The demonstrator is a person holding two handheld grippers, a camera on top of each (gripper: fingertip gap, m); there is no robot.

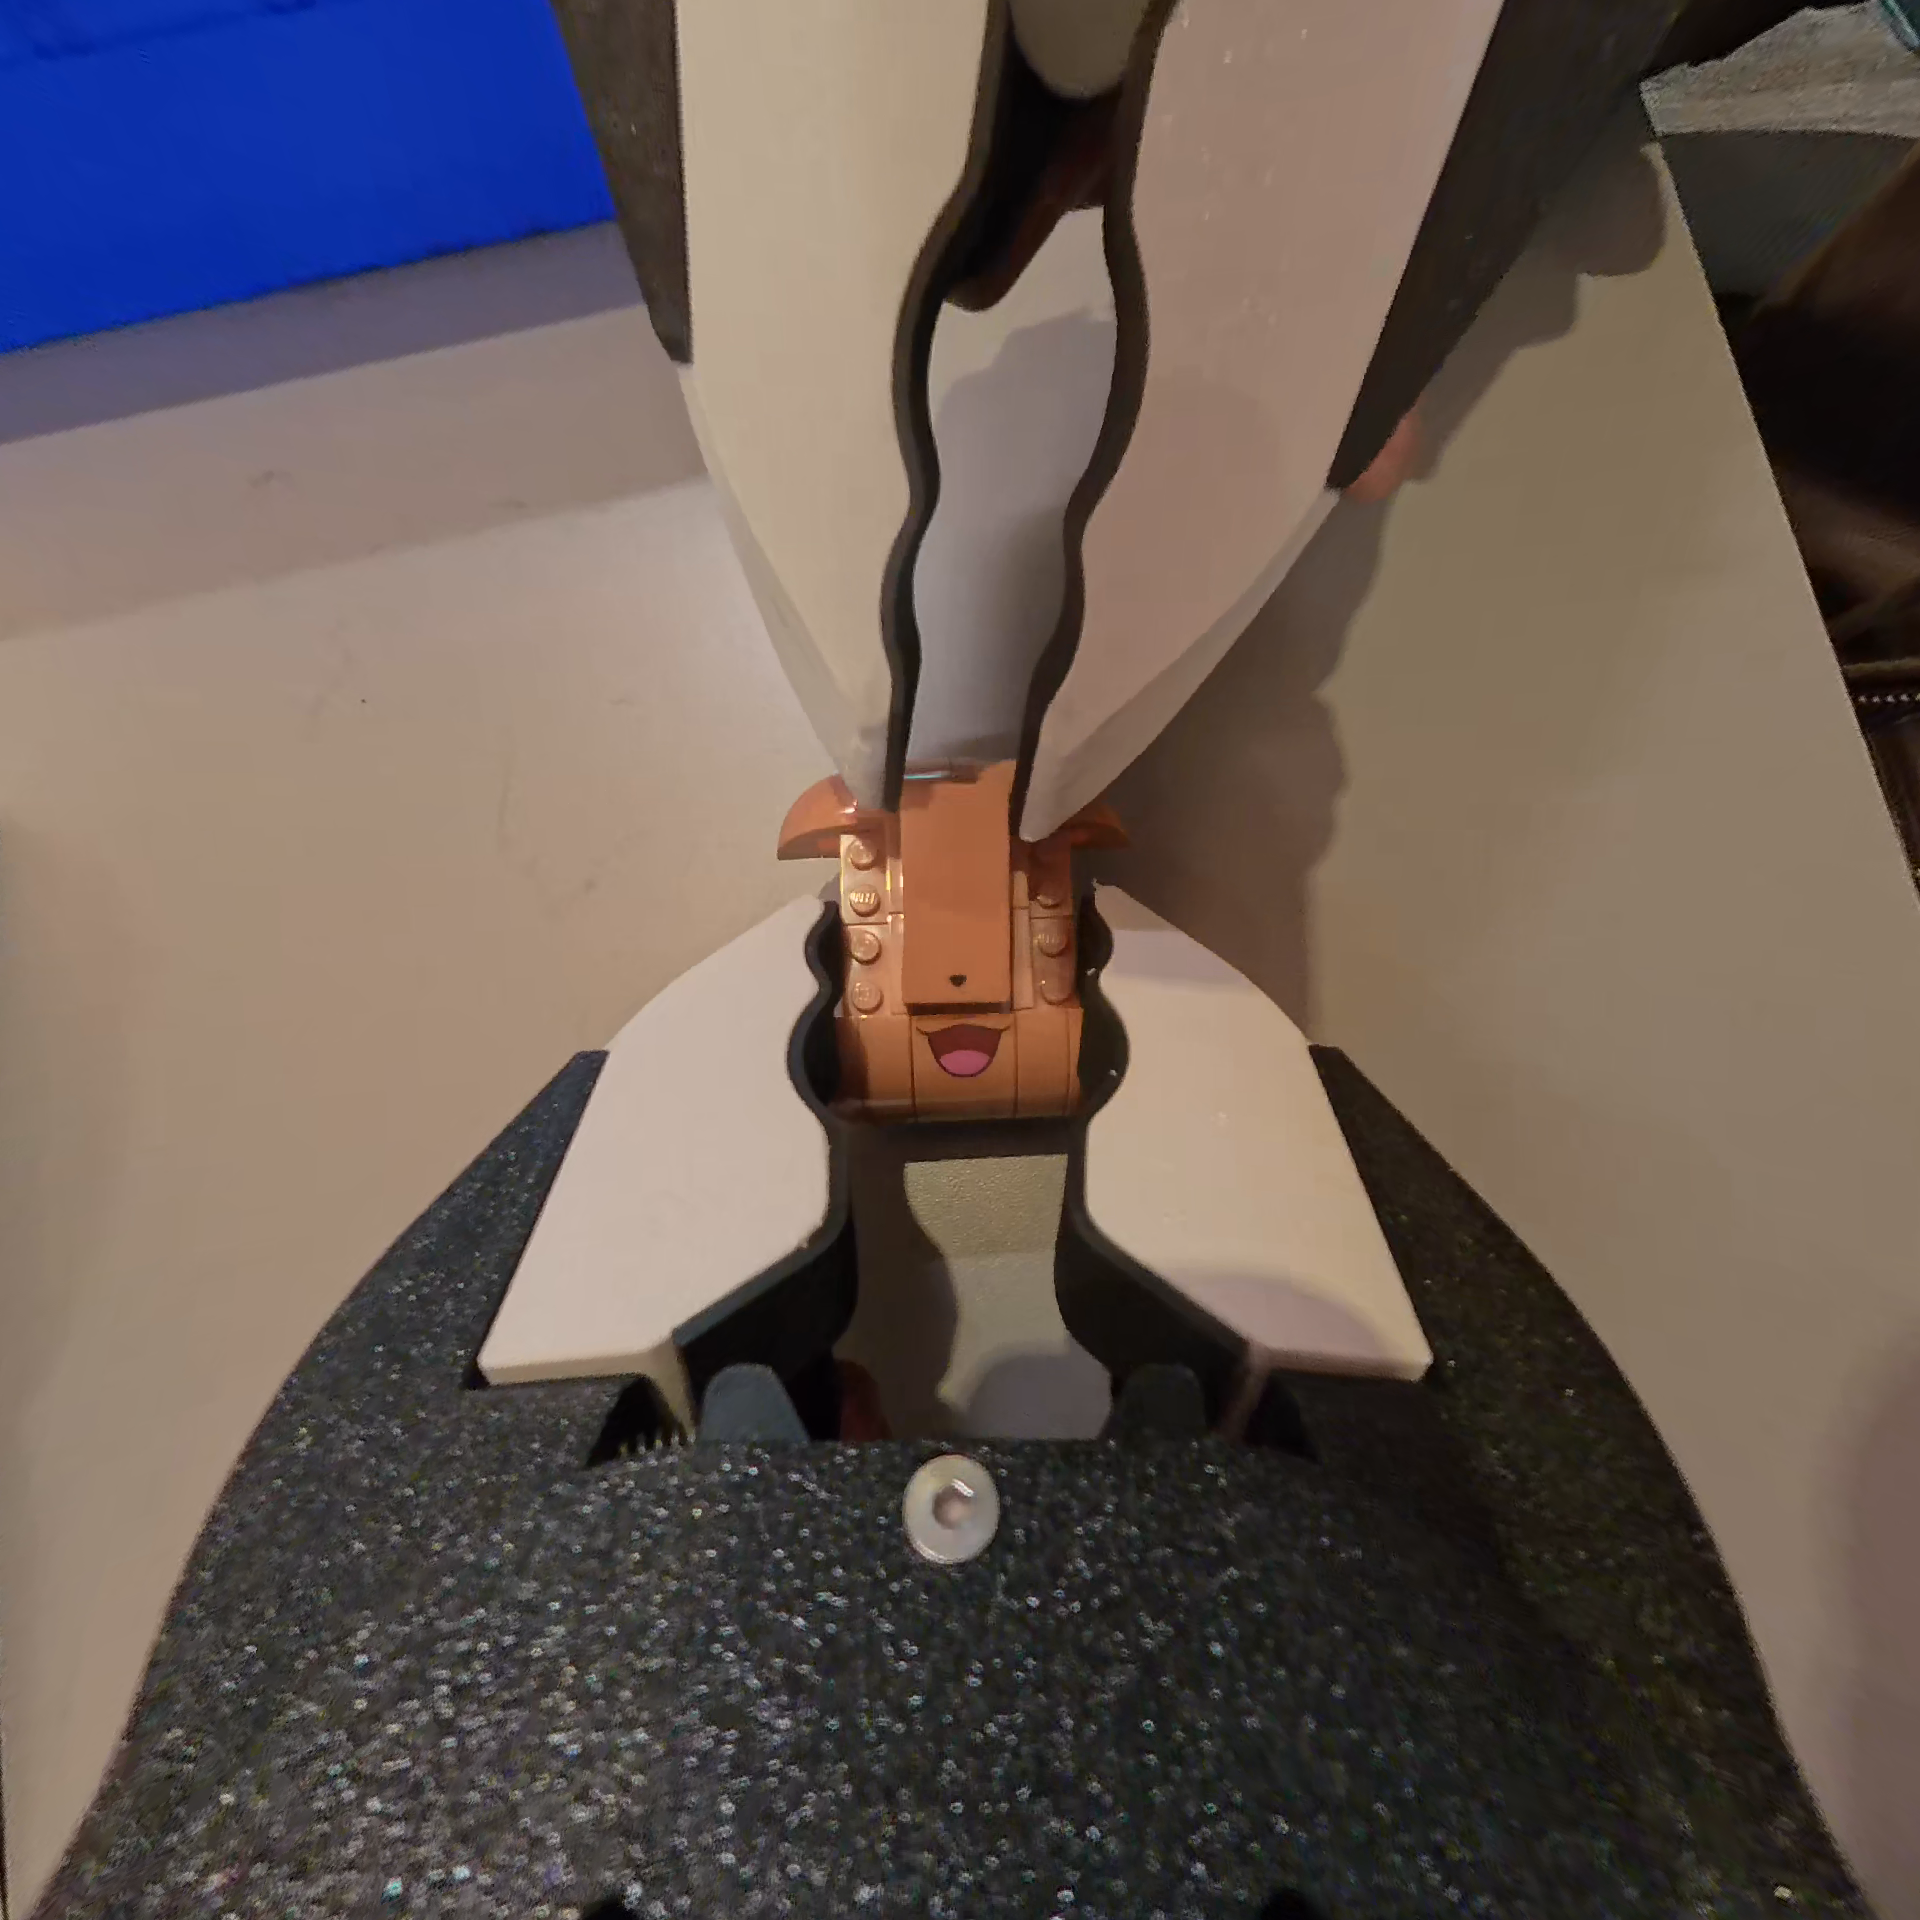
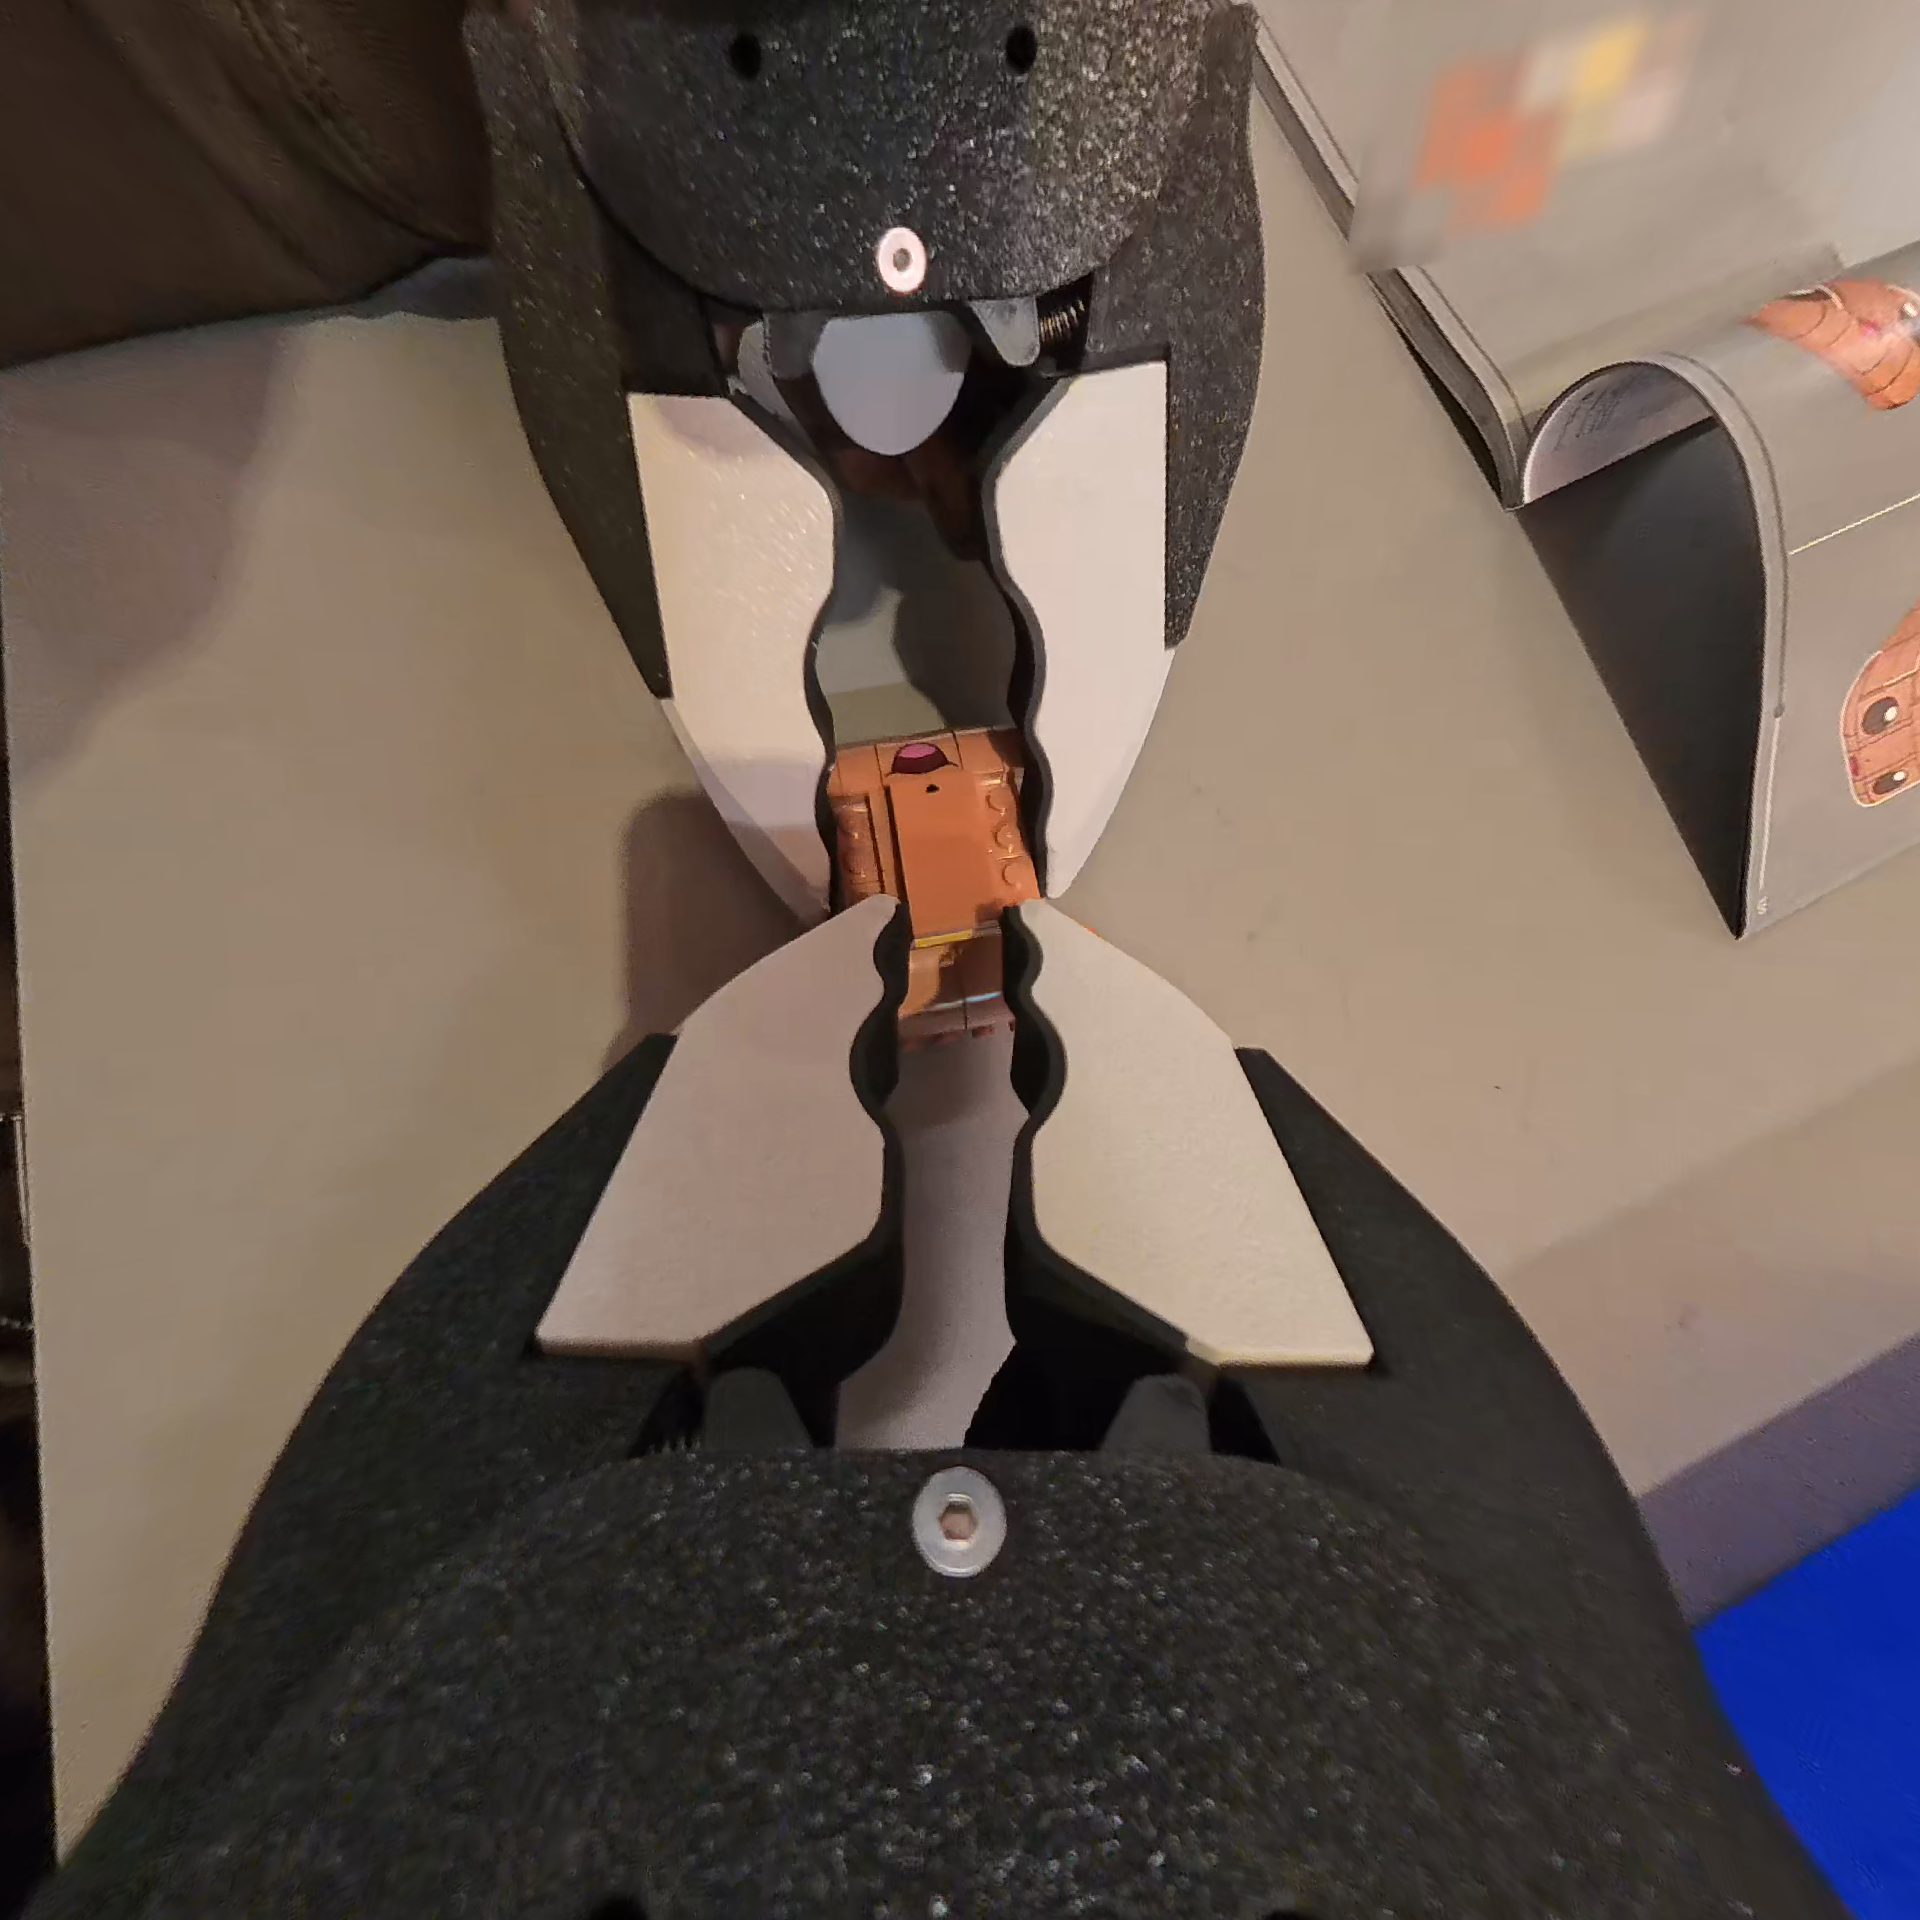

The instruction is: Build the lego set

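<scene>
My left gripper [image 1: 956,1023] pinches the tan brick-built lego figure with a printed open mouth [image 1: 958,971] at its mouth end; both fingers press on its flanks. My right gripper [image 2: 948,920] comes from the opposite side and clamps the far end of the same build, its wavy black pads [image 2: 1023,961] touching the narrow tan strip there. The figure is held between the two grippers, above the pale beige tabletop [image 1: 312,831].

Hidden or unclear:
- The underside of the figure is out of sight in both views.
- The sides of the build are covered by my left fingers [image 1: 717,1132]; only the studded top and the small black nose dot show.
- In the right wrist view the lower part of the build sits in shadow between the pads; I cannot tell its pieces apart.
- Two curved brown pieces [image 1: 821,826] stick out by the right fingertips; how they attach is hidden.
- A fingertip [image 1: 1387,473] shows behind the right gripper's shell, the rest is cut off.

Room and edges:
- The table edge runs close on one side, dark floor beyond.
- A grey curled-open instruction booklet [image 2: 1662,582] lies near, apart from the grippers.
- A blue surface [image 1: 260,156] lies past the far table edge.
- Bare tabletop lies on the side away from the booklet.
</scene>
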